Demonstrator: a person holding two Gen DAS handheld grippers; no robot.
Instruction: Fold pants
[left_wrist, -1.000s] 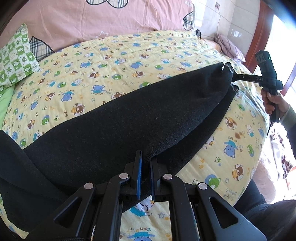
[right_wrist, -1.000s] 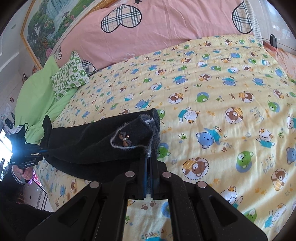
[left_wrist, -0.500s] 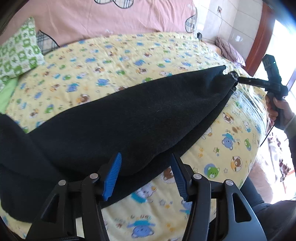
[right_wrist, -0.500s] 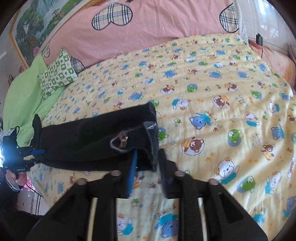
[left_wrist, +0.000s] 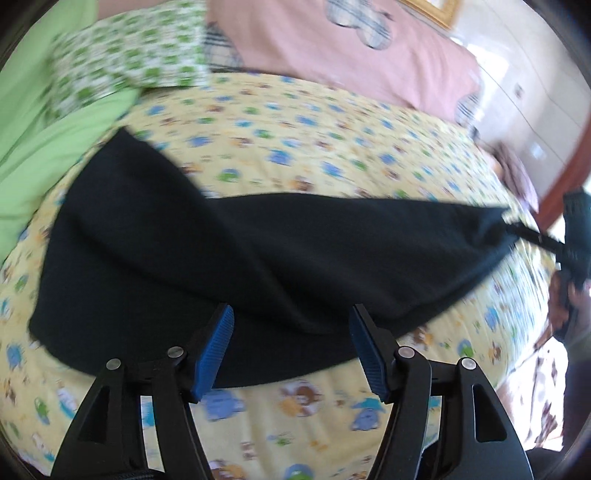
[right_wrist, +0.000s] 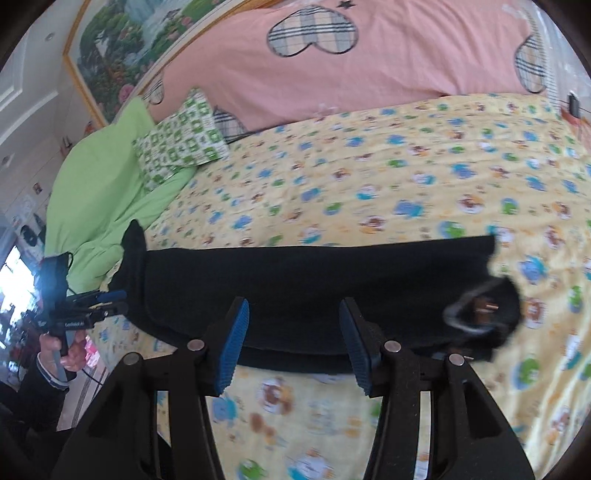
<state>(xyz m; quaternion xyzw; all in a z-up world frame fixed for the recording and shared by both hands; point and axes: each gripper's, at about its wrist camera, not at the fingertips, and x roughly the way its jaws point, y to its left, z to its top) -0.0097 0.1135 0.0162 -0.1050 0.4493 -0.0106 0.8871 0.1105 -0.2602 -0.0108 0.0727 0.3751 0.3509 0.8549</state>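
Both claws, left (left_wrist: 291, 349) and right (right_wrist: 293, 341), released the pants (left_wrist: 258, 266), opening.

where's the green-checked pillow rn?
The green-checked pillow sits upper left in the right wrist view, at the head of the bed between the lime green bedding and the pink cover, beyond the black pants.

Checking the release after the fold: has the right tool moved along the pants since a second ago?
Yes. The right tool, jaws opening with nothing pressed between them, has left the buttoned waistband, which now lies to its right, and faces the middle of the black pants.

Bright daylight, motion blur, fisheye warp
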